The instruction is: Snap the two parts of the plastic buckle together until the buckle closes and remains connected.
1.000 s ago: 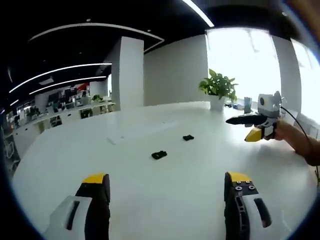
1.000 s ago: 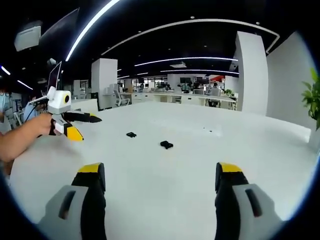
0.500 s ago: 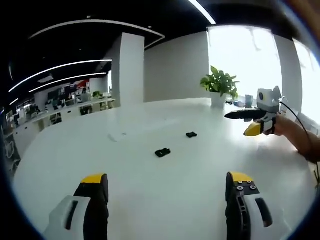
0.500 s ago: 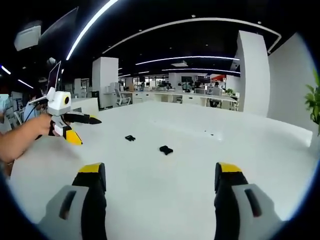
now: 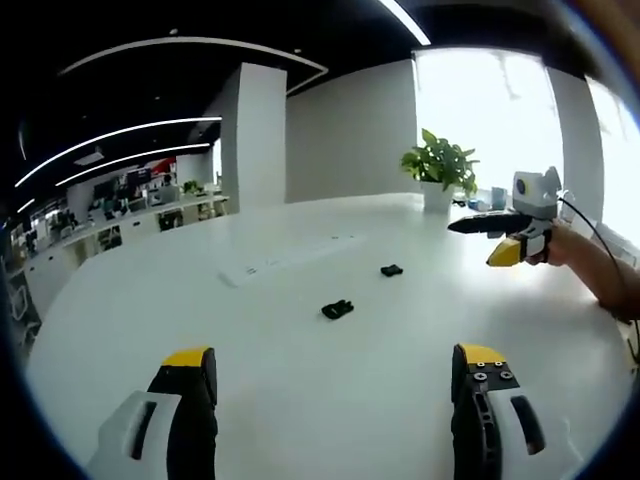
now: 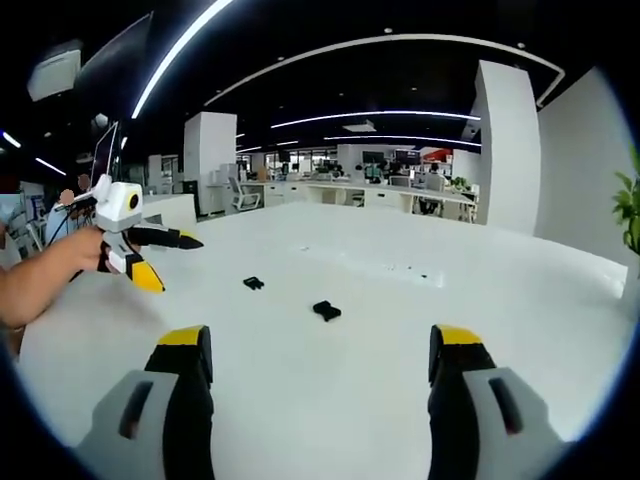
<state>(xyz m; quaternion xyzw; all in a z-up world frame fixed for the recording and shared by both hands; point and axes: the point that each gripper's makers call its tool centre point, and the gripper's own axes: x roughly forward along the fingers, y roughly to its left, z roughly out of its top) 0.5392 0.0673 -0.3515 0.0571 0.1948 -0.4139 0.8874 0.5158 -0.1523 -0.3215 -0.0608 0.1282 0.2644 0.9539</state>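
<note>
Out toward the middle of the white worktop [image 5: 300, 400], two black buckle parts are lying apart: one [image 5: 337, 309] nearer the left gripper [image 5: 335, 365], the other [image 5: 391, 270] further off. Both the left gripper and the right gripper [image 6: 320, 360] are hovering with jaws spread wide, gripping nothing. Being small and flat, either part is likely to skid across the slick surface if a jaw nudges it before closing, leaving the pair misaligned.

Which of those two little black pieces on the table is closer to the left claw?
The bigger-looking buckle piece, lower in the left gripper view, is closer to the left claw. The other piece lies farther off, toward the potted plant.
</note>
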